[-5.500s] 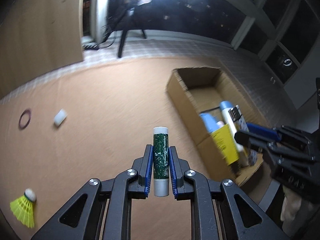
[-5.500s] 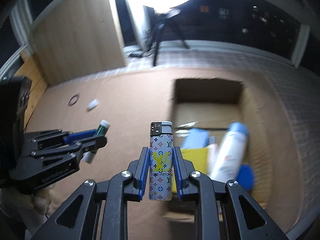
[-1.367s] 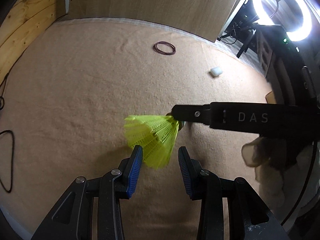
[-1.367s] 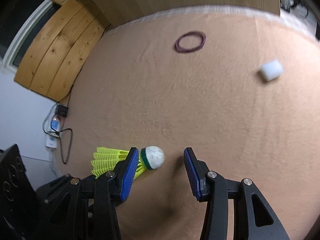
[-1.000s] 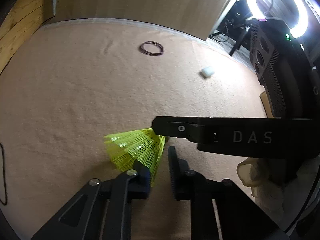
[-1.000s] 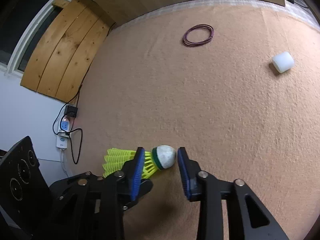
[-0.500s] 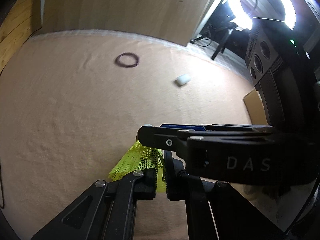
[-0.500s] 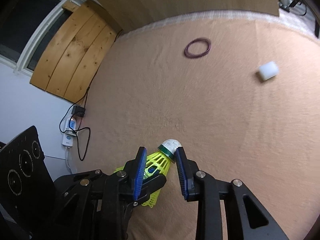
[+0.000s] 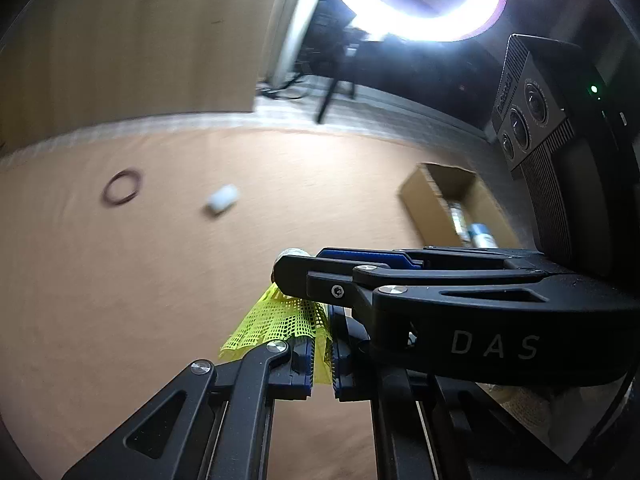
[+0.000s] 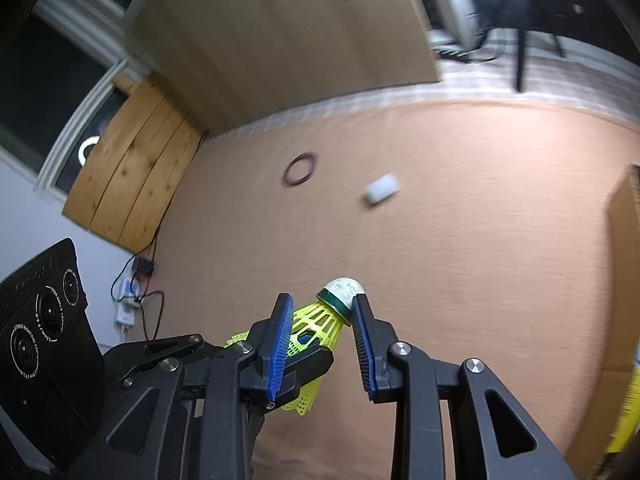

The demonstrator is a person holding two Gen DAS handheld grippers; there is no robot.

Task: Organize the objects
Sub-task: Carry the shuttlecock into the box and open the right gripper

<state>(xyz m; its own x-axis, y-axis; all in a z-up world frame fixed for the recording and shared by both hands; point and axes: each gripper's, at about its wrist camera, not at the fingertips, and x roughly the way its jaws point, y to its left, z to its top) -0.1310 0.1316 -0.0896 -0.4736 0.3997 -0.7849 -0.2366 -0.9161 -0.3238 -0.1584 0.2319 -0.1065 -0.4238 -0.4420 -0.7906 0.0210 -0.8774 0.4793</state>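
Ahead and to the right of the left gripper (image 9: 320,354) stands an open cardboard box (image 9: 430,200); inside I can see a blue-capped tube (image 9: 480,234), the rest is blurred. The left gripper is clenched on the skirt of the yellow shuttlecock (image 10: 328,320). The right gripper (image 10: 320,320) is partly closed around the cork end; its right pad touches the cork. The shuttlecock hangs above the tan mat (image 9: 120,280).
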